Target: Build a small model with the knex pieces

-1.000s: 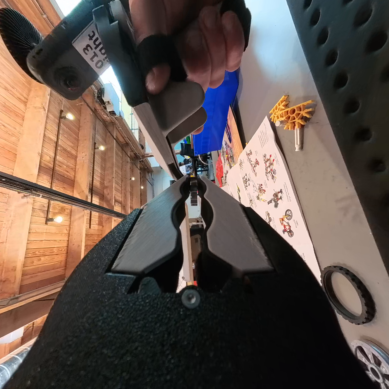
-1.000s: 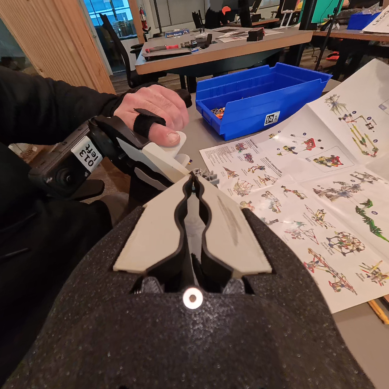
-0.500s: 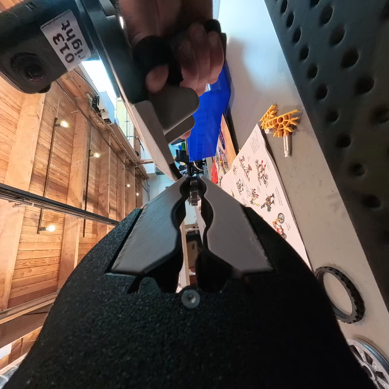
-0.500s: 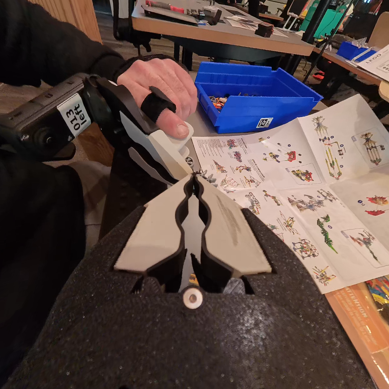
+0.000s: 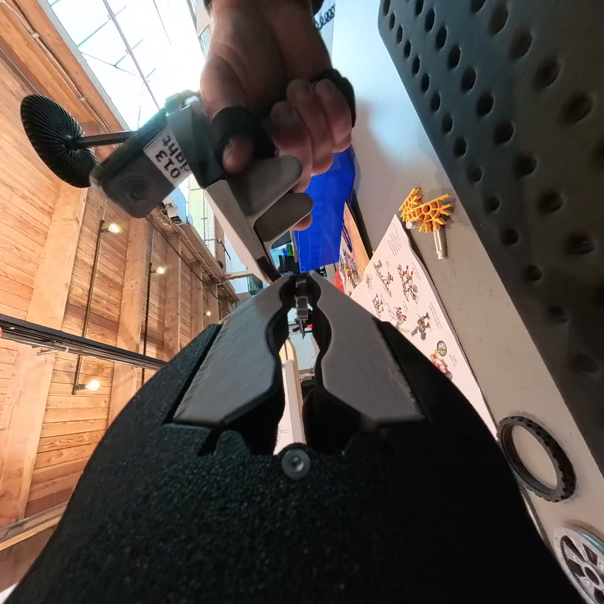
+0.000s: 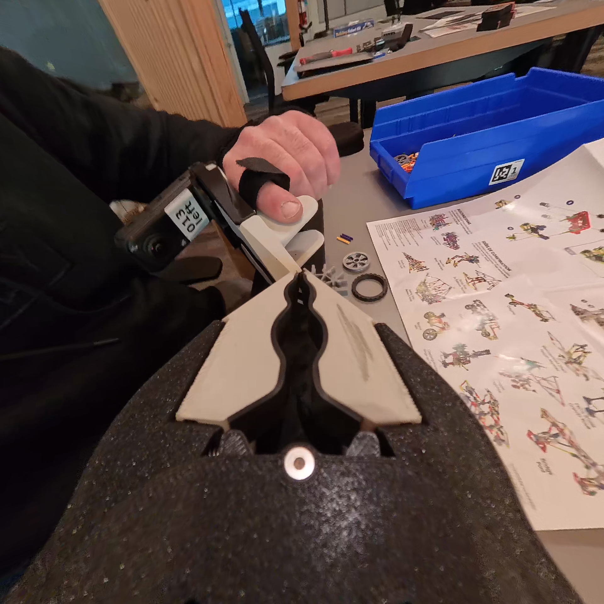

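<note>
My left gripper (image 5: 301, 283) is shut on a small grey connector piece (image 5: 301, 295), seen edge-on between its fingertips. In the right wrist view the same grey spoked connector (image 6: 327, 277) shows just past the tips of both grippers. My right gripper (image 6: 300, 277) is shut, and I see nothing clearly between its fingertips. Its tip meets the left gripper's tip (image 6: 295, 268) beside the connector. A hand holds each gripper. Both grippers hover off the table's near edge.
On the grey table (image 6: 346, 209) lie an instruction sheet (image 6: 490, 327), a blue bin (image 6: 490, 137) of small parts, a grey wheel hub (image 6: 356, 262), a black tyre ring (image 6: 369, 287) and a yellow connector on a rod (image 5: 428, 212). A black perforated panel (image 5: 523, 130) stands beside them. The grippers are tip to tip, or close to it. The grey wheel hub (image 6: 356, 262) is about 20 cm from both grippers' fingertips.
Both grippers stay shut and tip to tip. The right wrist view has swung, so the wheel hub and tyre ring now show. The right gripper's body has tilted in the left wrist view.
</note>
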A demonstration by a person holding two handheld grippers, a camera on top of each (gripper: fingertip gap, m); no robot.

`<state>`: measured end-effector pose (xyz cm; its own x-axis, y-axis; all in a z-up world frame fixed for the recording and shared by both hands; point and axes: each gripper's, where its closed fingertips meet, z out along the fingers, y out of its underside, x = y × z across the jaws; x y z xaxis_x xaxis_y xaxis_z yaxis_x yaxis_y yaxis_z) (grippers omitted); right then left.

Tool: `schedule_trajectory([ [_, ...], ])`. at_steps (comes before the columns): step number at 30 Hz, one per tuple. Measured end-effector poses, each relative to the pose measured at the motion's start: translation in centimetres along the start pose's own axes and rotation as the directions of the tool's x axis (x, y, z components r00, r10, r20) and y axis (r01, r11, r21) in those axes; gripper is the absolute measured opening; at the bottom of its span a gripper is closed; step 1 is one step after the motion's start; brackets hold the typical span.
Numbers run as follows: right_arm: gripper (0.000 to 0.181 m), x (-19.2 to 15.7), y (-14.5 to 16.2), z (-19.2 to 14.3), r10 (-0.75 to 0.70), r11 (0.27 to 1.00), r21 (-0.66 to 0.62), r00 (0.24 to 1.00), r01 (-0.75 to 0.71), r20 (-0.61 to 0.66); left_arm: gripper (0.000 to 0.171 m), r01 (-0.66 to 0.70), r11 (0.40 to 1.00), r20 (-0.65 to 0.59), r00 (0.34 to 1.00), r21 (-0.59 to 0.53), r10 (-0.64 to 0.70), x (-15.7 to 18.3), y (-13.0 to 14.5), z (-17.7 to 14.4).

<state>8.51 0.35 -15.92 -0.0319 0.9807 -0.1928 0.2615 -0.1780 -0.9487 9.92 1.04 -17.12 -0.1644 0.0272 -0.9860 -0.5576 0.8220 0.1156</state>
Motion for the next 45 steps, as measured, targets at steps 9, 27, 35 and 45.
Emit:
schedule_trajectory([
  [9, 0.000, -1.1, 1.2, 0.0, -0.304, 0.942, -0.162, 0.952, 0.294, -0.038, 0.005, -0.001, 0.999, -0.061, 0.998, 0.052, 0.004, 0.8, -1.3, -0.3],
  [27, 0.011, -2.0, 1.4, -0.2, -0.253, 0.959, -0.119, 0.966, 0.257, 0.047, 0.005, 0.238, 0.966, -0.177, 0.960, 0.103, -0.218, 0.9, -2.2, -0.6],
  [35, 0.009, -1.4, 1.9, 0.2, -0.475, 0.863, -0.225, 0.878, 0.452, -0.056, 0.005, 0.349, 0.933, -0.248, 0.915, 0.086, -0.319, 1.3, -2.2, -0.6],
  [45, 0.010, -1.3, 1.4, 0.3, -0.528, 0.837, -0.228, 0.844, 0.498, -0.095, 0.004, 0.451, 0.889, -0.281, 0.865, 0.073, -0.416, 0.9, -2.1, -0.7],
])
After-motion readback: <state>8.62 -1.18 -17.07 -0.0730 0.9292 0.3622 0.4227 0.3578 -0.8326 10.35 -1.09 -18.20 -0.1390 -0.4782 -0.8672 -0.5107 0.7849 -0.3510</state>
